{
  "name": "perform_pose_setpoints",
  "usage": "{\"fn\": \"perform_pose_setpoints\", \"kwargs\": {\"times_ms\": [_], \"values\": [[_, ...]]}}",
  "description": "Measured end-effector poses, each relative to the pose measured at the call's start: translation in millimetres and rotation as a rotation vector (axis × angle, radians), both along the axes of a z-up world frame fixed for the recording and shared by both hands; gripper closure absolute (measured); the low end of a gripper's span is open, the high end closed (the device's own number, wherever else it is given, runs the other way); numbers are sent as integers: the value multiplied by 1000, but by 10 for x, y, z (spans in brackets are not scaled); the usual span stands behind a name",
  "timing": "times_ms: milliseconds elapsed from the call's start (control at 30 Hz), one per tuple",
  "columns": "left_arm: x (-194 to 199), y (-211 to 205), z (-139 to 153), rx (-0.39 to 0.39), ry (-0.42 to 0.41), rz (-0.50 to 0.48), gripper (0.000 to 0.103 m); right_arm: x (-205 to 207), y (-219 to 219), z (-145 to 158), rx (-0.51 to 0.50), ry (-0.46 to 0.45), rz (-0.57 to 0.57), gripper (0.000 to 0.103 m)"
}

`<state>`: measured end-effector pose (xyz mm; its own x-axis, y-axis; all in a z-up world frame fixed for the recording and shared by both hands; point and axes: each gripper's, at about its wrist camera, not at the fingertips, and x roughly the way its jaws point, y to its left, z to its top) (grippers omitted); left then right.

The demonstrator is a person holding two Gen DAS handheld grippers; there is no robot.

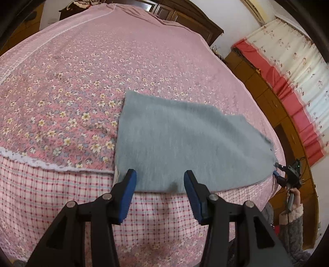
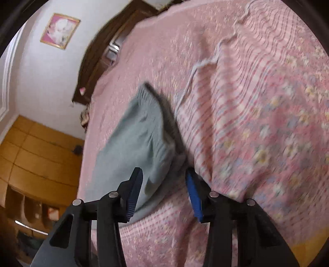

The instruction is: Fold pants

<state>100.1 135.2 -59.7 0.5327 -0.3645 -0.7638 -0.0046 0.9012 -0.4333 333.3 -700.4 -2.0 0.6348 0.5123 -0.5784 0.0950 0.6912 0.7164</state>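
The grey-blue fleece pants (image 1: 185,143) lie flat and folded near the front edge of the bed. My left gripper (image 1: 160,180) is open, its blue pads just short of the pants' near hem, holding nothing. My right gripper (image 2: 163,182) is open with its jaws on either side of the pants' ribbed end (image 2: 141,131); the view is blurred. In the left wrist view the right gripper (image 1: 287,174) shows small at the pants' far right corner, held by a hand.
The bed carries a pink floral cover (image 1: 82,82) with a checked skirt (image 1: 51,195) hanging over the front. A dark wooden headboard (image 1: 185,18) is at the far end. Wooden cabinets (image 1: 267,92) and a red and white curtain (image 1: 298,82) stand on the right.
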Motion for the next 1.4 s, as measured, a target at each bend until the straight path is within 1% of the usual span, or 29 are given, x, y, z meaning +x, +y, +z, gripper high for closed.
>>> {"fn": "perform_pose_setpoints", "kwargs": {"times_ms": [67, 100, 133, 167, 200, 233, 267, 333, 400, 467, 500, 533, 600, 633, 667, 700, 733, 767, 800, 867, 900, 967, 1000, 1067, 1133, 1200, 1267, 1333, 1400], "values": [[-40, 56, -48, 2, 11, -5, 52, 78, -44, -33, 0, -44, 3, 59], [-43, 86, -98, -5, 27, 4, 52, 103, -52, -65, 14, -47, 10, 58], [-42, 128, -162, -30, 53, 27, 52, 129, -58, -100, 29, -42, 17, 59], [-50, 165, -193, -52, 67, 40, 52, 147, -52, -112, 39, -46, 23, 61], [-69, 211, -228, -87, 89, 67, 52, 160, -38, -125, 38, -54, 32, 71], [-101, 249, -252, -114, 105, 94, 52, 162, -59, -138, 29, -55, 30, 77], [-131, 278, -274, -139, 112, 110, 47, 133, -58, -146, 24, -54, 21, 81], [-106, 363, -371, -228, 138, 141, 39, 70, -97, -181, 53, -67, 28, 82], [-135, 469, -476, -351, 153, 190, 35, 35, -115, -181, 49, -73, 26, 82], [-149, 615, -567, -463, 142, 236, 27, -50, -118, -185, 26, -76, 25, 82], [-140, 685, -616, -523, 126, 263, 27, -51, -105, -180, 17, -76, 25, 82], [-130, 730, -645, -553, 105, 278, 27, -15, -92, -179, 18, -75, 23, 82], [-111, 811, -667, -585, 51, 295, 28, 29, -32, -173, 25, -74, 21, 82], [-128, 845, -662, -596, 24, 307, 38, 25, -33, -171, 26, -76, 22, 82], [-147, 883, -653, -599, 7, 312, 61, 30, -29, -171, 25, -79, 23, 82], [-168, 909, -652, -611, -10, 314, 72, -19, -18, -156, 22, -82, 26, 82], [-185, 924, -661, -654, -34, 303, 87, -22, -30, -159, 20, -84, 29, 82], [-188, 951, -670, -705, -54, 291, 90, -36, -59, -166, 19, -87, 29, 82], [-204, 955, -680, -725, -71, 286, 90, -35, -53, -168, 20, -89, 29, 82], [-216, 957, -659, -664, -92, 300, 98, -51, -31, -182, 18, -92, 30, 82], [-220, 950, -659, -646, -100, 313, 98, -94, -45, -203, 17, -93, 30, 82], [-232, 931, -657, -669, -116, 337, 99, -100, -30, -207, 15, -92, 33, 82], [-298, 976, -634, -669, -137, 351, 99, -109, -34, -213, 12, -92, 36, 82], [-367, 986, -559, -657, -158, 355, 99, -121, -16, -200, 7, -92, 37, 82], [-366, 922, -446, -622, -173, 344, 99, -127, -7, -191, 4, -91, 34, 82], [-342, 871, -396, -584, -166, 332, 98, -132, -6, -190, 3, -94, 33, 82], [-206, 877, -402, -561, -141, 347, 99, -137, -6, -188, 1, -98, 31, 82], [-104, 920, -461, -552, -128, 360, 98, -133, -8, -197, 2, -100, 31, 82], [-70, 945, -514, -570, -125, 367, 99, -127, -15, -210, 7, -99, 34, 82]]}}
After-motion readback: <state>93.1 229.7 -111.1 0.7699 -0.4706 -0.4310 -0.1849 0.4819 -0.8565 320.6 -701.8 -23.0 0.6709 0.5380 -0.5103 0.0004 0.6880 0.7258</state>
